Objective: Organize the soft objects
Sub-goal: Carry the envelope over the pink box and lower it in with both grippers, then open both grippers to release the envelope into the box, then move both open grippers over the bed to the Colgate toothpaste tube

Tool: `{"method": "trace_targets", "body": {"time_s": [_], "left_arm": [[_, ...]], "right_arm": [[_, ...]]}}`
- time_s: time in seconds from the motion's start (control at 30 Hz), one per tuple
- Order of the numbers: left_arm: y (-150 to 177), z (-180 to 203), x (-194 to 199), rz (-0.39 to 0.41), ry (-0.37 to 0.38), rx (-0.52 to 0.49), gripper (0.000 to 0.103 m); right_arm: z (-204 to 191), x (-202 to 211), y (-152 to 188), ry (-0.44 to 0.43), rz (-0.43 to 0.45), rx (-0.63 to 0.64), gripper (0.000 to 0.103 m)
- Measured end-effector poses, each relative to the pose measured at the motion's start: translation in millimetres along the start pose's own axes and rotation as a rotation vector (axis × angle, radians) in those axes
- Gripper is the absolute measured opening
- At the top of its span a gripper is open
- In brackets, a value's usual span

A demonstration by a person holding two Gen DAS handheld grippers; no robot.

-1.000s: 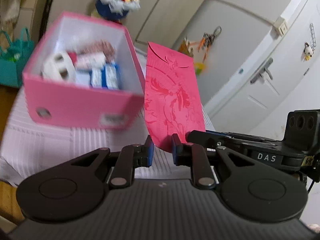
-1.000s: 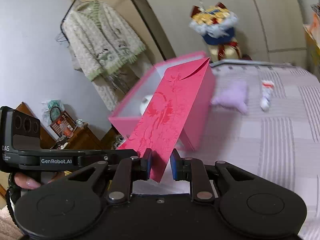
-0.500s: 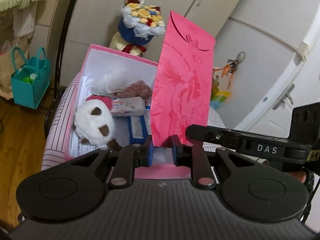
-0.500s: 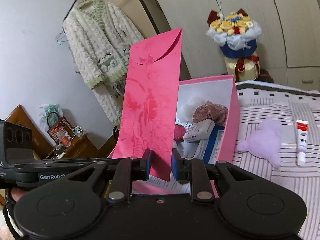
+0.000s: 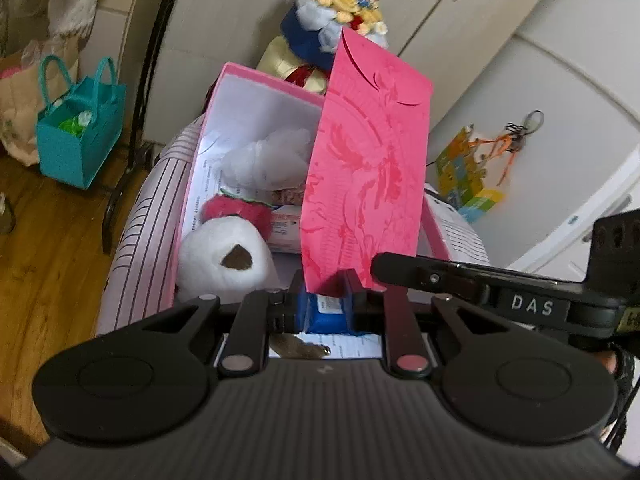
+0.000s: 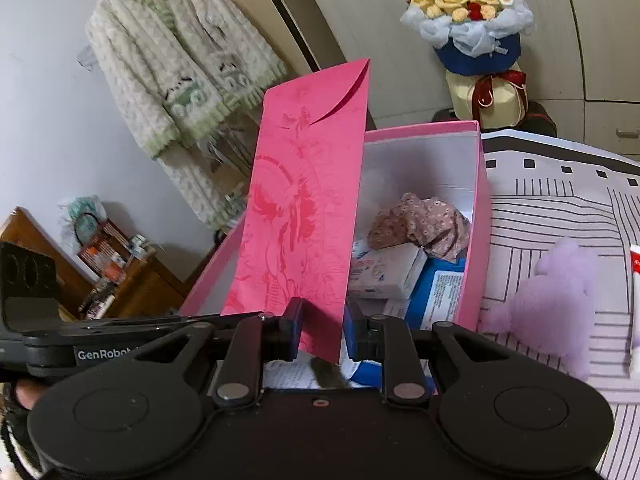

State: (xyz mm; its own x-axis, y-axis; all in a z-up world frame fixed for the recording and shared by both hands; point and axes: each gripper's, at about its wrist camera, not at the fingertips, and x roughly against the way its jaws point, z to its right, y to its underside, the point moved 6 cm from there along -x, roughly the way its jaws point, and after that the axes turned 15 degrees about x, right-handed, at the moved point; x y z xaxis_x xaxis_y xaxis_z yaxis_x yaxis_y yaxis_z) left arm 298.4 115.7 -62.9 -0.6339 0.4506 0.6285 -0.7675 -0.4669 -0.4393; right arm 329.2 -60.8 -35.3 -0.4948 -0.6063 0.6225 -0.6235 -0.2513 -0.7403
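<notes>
A red envelope [image 5: 368, 168] stands nearly upright over the open pink box [image 5: 240, 80]. My left gripper [image 5: 326, 304] is shut on the envelope's lower corner. In the right wrist view the same envelope [image 6: 304, 216] rises between the fingers of my right gripper [image 6: 322, 324]. That gripper's jaws are opening, and a small gap shows at the right pad. The pink box [image 6: 480, 208] holds a white plush [image 5: 216, 260], a floral cloth [image 6: 420, 224] and small cartons. A purple plush [image 6: 556, 304] lies on the striped bedcover beside the box.
A white tube [image 6: 636, 300] lies on the bedcover at the right edge. A flower bouquet [image 6: 468, 20] stands behind the box by the wardrobe. A teal bag [image 5: 76, 136] sits on the wooden floor to the left. A knitted cardigan [image 6: 180, 72] hangs on a rack.
Both grippers carried the envelope from beside the box to above its open top. The envelope turned more upright. The box's contents now lie right below the fingers.
</notes>
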Motion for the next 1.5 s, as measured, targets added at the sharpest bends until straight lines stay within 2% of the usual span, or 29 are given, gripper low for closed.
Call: {"method": "trace_targets", "body": {"time_s": [0.2, 0.33, 0.47, 0.67, 1.1, 1.3, 1.5], "left_arm": [[-6, 0, -6, 0.000, -0.037, -0.018, 0.020], [-3, 1, -4, 0.025, -0.057, -0.041, 0.029], [-1, 11, 6, 0.084, -0.089, -0.116, 0.042], [3, 29, 38, 0.174, -0.117, -0.229, 0.046], [39, 75, 111, 0.241, -0.062, -0.417, 0.056], [64, 93, 130, 0.243, -0.023, -0.482, 0.063], [90, 113, 135, 0.236, 0.025, -0.546, 0.067]], "right_arm": [[3, -14, -9, 0.033, -0.048, 0.034, 0.034], [-1, -18, -11, 0.123, -0.067, 0.116, 0.034], [-9, -16, -9, 0.202, -0.062, 0.206, 0.034], [-26, 14, -9, 0.216, -0.024, 0.275, 0.034], [-69, 89, 7, 0.278, 0.015, 0.408, 0.047], [-84, 122, 18, 0.285, 0.035, 0.442, 0.053], [-77, 159, 32, 0.270, 0.091, 0.441, 0.060]]}}
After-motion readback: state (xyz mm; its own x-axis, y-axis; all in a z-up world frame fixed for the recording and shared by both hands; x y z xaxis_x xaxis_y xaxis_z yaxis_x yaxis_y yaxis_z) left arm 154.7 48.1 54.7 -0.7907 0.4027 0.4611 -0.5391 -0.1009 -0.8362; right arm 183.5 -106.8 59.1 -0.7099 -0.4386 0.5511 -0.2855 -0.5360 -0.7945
